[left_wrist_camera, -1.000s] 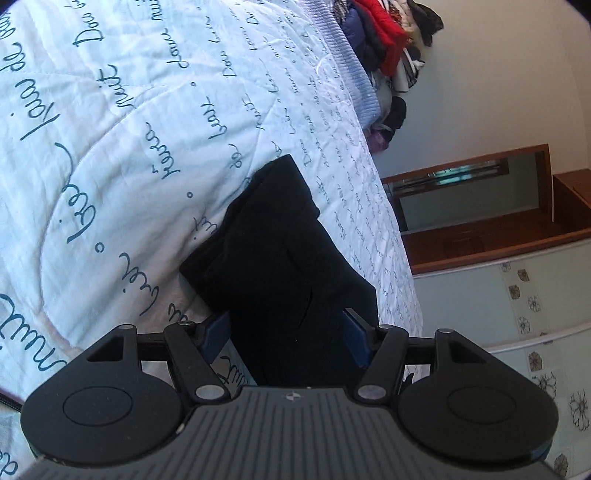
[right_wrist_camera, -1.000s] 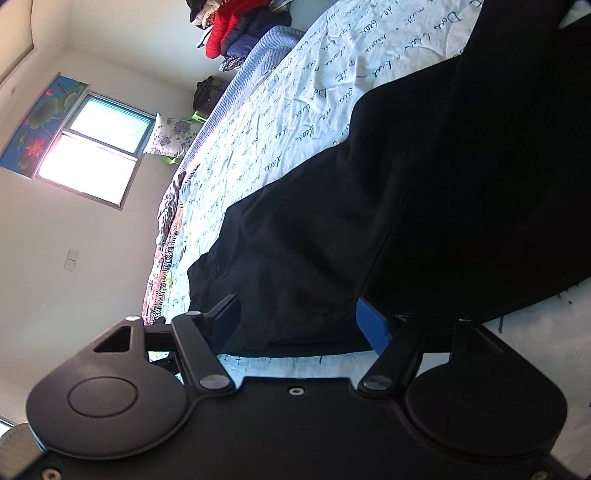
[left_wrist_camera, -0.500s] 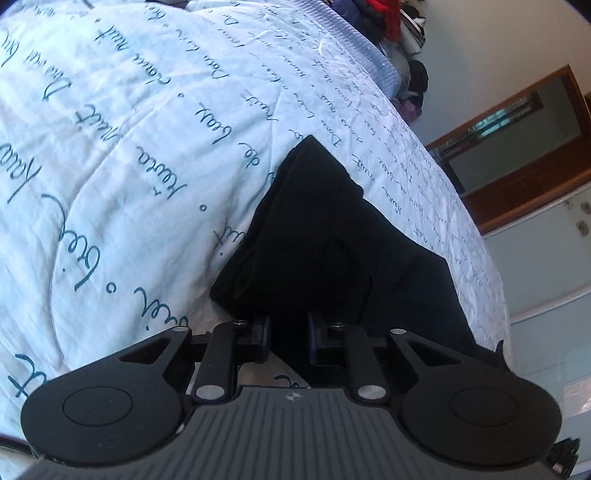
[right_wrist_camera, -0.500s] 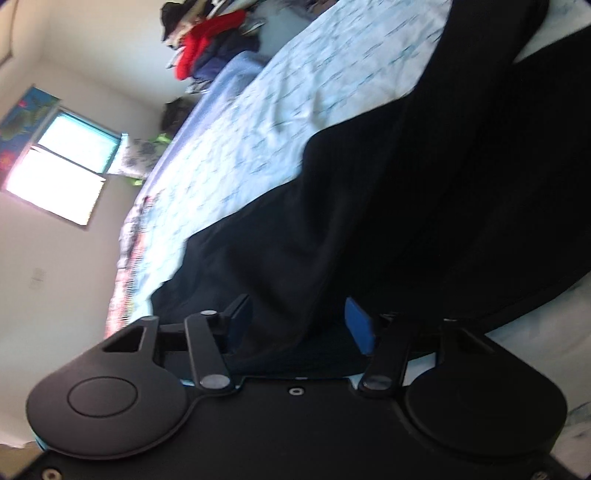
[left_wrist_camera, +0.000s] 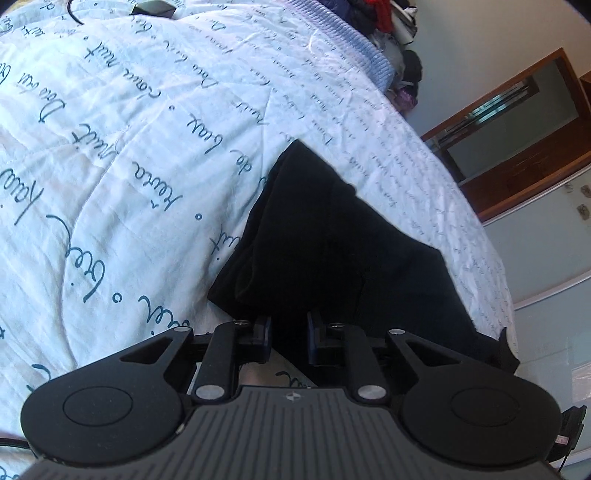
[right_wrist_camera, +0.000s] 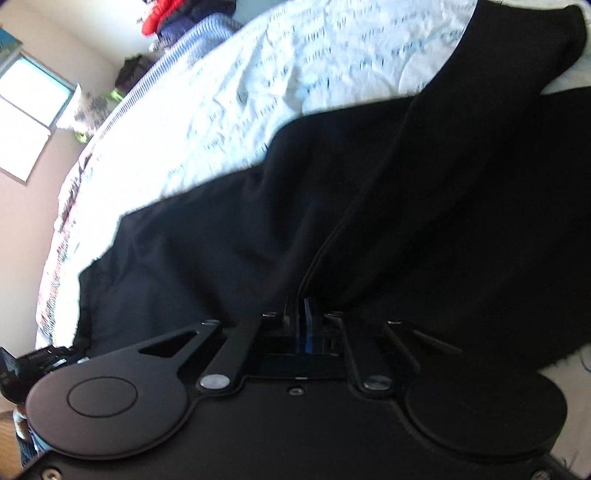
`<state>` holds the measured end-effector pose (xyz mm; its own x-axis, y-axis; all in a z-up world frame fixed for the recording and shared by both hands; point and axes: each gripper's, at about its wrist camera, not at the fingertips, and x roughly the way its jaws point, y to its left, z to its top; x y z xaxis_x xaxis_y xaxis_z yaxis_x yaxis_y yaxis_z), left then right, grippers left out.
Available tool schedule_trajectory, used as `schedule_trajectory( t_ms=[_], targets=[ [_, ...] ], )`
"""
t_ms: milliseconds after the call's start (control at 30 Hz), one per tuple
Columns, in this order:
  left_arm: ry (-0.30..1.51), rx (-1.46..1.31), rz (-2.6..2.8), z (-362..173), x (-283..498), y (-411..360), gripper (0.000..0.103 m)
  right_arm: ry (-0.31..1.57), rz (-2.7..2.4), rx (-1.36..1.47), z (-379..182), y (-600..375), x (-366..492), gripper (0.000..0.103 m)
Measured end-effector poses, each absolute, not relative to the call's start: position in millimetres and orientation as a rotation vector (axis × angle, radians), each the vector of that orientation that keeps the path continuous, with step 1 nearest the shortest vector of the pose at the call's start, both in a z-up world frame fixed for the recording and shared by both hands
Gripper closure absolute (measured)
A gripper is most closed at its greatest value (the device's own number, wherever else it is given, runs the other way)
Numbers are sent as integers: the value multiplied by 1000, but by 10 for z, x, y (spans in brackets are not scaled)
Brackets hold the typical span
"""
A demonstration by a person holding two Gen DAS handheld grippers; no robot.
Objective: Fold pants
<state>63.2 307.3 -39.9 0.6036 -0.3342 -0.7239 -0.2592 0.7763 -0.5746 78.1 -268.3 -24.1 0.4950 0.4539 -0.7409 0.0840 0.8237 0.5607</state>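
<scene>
From my right wrist view, the right tool [right_wrist_camera: 300, 314] has its blue pads pressed together on a seam edge of the black pants [right_wrist_camera: 424, 206]. The pants spread wide over the bed [right_wrist_camera: 229, 110], one leg running up toward the top right. A window [right_wrist_camera: 27, 110] glows at left, with clothes [right_wrist_camera: 166, 20] piled beyond the bed.

Both wrist cams close, prob. sharing pants [left_wrist_camera: 332, 251].

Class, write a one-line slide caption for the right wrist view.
Right gripper pinching black fabric pants on a white script-printed quilt.
</scene>
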Motion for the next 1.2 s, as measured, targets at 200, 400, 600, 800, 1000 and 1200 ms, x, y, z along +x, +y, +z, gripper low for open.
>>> schedule_trajectory(
  t_ms=[200, 400, 600, 800, 1000, 1200],
  targets=[
    [997, -700, -28, -655, 619, 3148, 82, 1072, 159, 715, -586, -3033, 193, 102],
    [1005, -678, -48, -493, 547, 3164, 71, 901, 190, 701, -279, -3019, 75, 98],
    [857, -609, 48, 2, 221, 3220, 73, 868, 424, 794, -101, -2661, 485, 66],
    [765, -473, -180, 2, 548, 2185, 73, 980, 690, 981, -292, -1624, 1580, 49],
    [843, -425, -175, -602, 747, 1836, 72, 1139, 502, 953, -959, -1082, 2136, 99],
    [792, -528, -222, -391, 614, 1960, 50, 990, 468, 684, -336, -1763, 1754, 37]
  ],
)
